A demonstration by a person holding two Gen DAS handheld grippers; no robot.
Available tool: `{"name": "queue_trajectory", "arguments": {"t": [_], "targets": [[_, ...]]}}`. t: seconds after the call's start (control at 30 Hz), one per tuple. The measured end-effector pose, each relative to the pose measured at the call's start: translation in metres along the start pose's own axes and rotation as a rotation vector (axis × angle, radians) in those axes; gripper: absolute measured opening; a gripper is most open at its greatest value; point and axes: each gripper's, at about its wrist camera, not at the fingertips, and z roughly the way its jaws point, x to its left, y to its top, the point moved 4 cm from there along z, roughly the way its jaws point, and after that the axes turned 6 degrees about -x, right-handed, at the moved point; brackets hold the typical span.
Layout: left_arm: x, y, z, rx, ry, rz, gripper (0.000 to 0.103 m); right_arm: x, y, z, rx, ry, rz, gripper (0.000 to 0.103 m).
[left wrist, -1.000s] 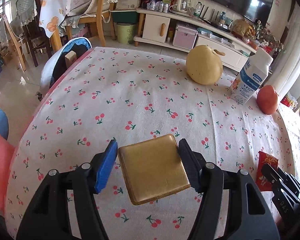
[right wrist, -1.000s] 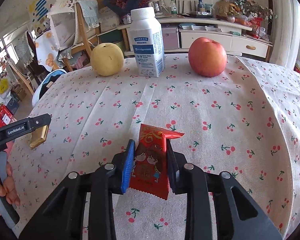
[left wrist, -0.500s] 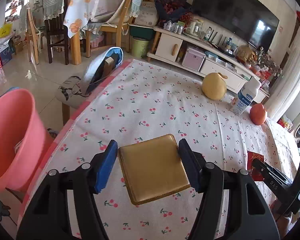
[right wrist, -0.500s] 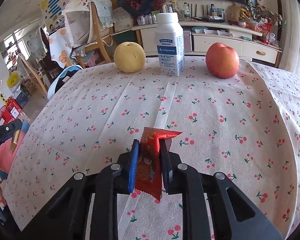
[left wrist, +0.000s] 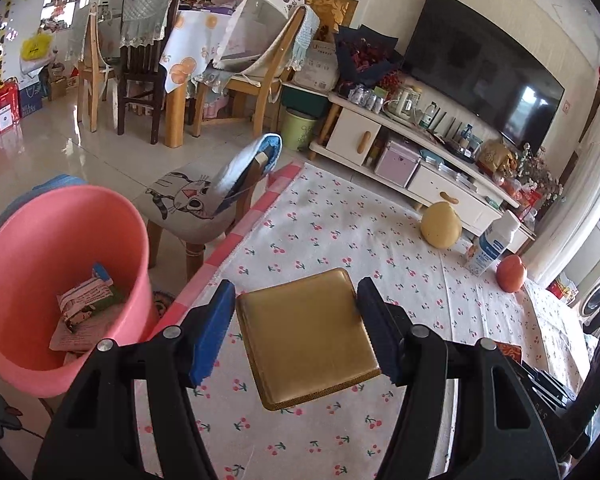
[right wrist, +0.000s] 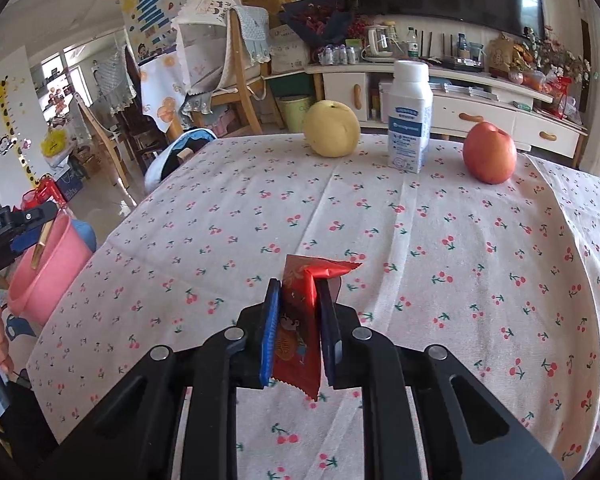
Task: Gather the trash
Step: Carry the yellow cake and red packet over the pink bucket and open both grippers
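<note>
Both tongs grip: my left gripper (left wrist: 296, 316) clamps a gold packet (left wrist: 306, 334); only its view shows paper scraps (left wrist: 86, 312) inside the pink bin (left wrist: 60, 216) to its left, while my right gripper (right wrist: 299, 312) pinches a red wrapper (right wrist: 302, 320).

A lived-in room in daylight. The counter (right wrist: 420, 240) wears a white cloth printed with cherries. Behind it a long white TV unit (left wrist: 420, 156) carries clutter under a dark wall-mounted TV (left wrist: 480, 64). Wooden chairs (left wrist: 260, 68) draped with cloths stand around a dining table (left wrist: 188, 48) on a glossy pale tiled floor (left wrist: 40, 152). A stool (left wrist: 188, 204) with a cat-print seat stands beside the counter.
</note>
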Motion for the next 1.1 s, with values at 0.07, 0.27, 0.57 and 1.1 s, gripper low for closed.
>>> {"name": "queue_trajectory", "arguments": {"t": [0.07,0.27,0.57,1.1], "targets": [[0.015,0.005,0.0,-0.008,0.012,-0.031,0.064,0.017,0.001,-0.001,-0.004,0.026,-0.013,0.02],[0.062,0.02,-0.003,-0.043,0.071,-0.107,0.064,0.082,0.005,0.0,-0.003,0.116,-0.066,0.02],[0.133,0.041,-0.015,-0.09,0.186,-0.18,0.064,0.182,0.032,0.011,-0.014,0.283,-0.074,0.02],[0.217,0.049,-0.015,-0.058,0.255,-0.337,0.064,0.337,0.06,0.062,0.026,0.498,-0.143,0.02]]}}
